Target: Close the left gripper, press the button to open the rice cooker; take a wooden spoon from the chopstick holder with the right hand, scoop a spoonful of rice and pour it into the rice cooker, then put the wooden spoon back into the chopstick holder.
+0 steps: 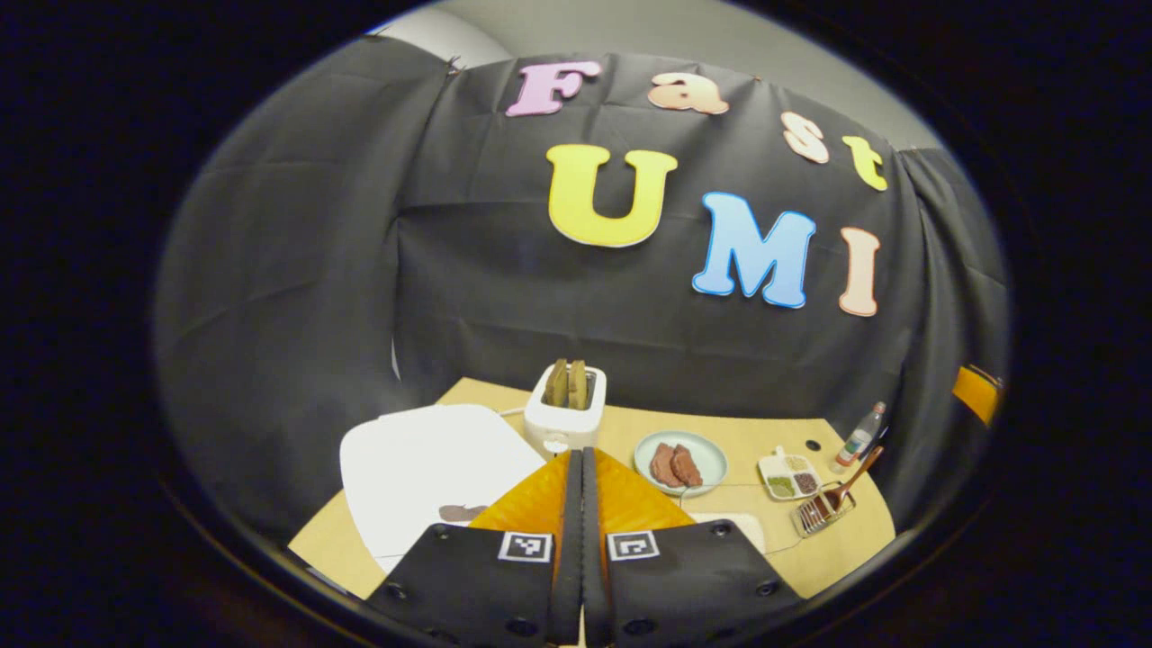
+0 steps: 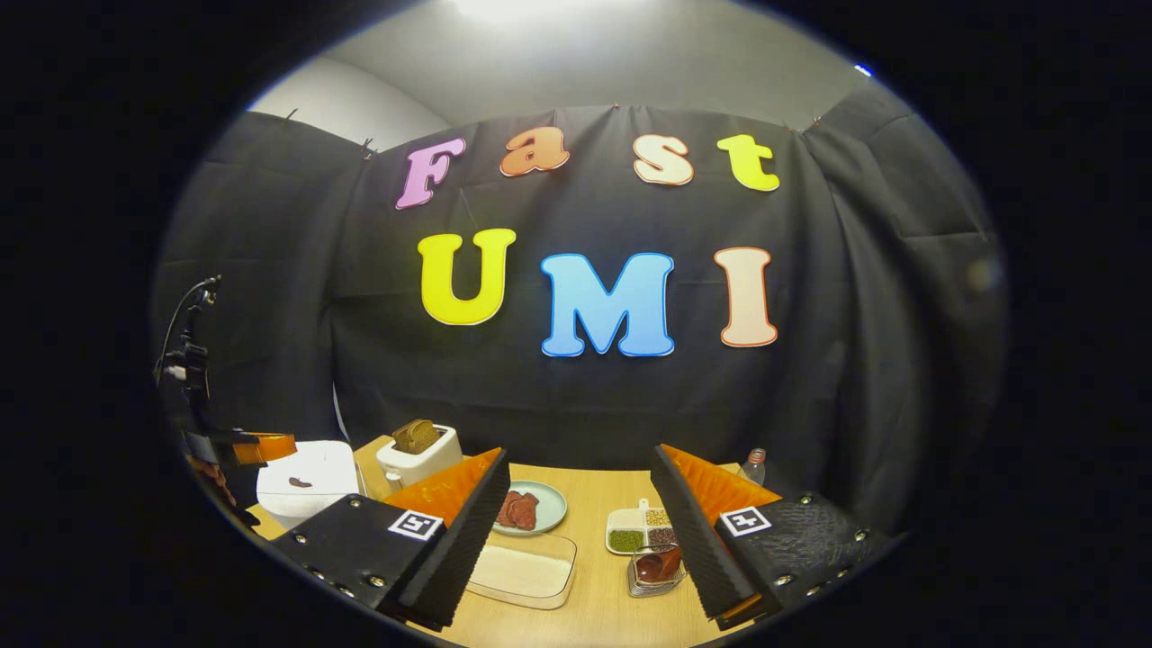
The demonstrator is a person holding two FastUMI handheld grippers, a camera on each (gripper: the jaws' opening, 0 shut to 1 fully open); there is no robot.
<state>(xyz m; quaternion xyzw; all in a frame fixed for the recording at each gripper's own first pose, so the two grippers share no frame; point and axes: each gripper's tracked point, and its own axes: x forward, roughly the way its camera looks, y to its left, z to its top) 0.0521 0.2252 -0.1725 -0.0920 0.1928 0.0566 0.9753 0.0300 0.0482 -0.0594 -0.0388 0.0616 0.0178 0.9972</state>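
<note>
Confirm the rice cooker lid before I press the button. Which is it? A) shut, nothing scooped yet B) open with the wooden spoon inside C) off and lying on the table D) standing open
A: the rice cooker lid lies flat and shut, and the wooden spoon still stands in the chopstick holder; the left tool is closed, the right tool open.

The white rice cooker (image 1: pixel 432 472), lid down, sits just left of the shut left claw (image 1: pixel 580 468), while the wooden spoon (image 1: pixel 850 486) leans in the wire holder (image 1: pixel 821 515) far right.
</note>
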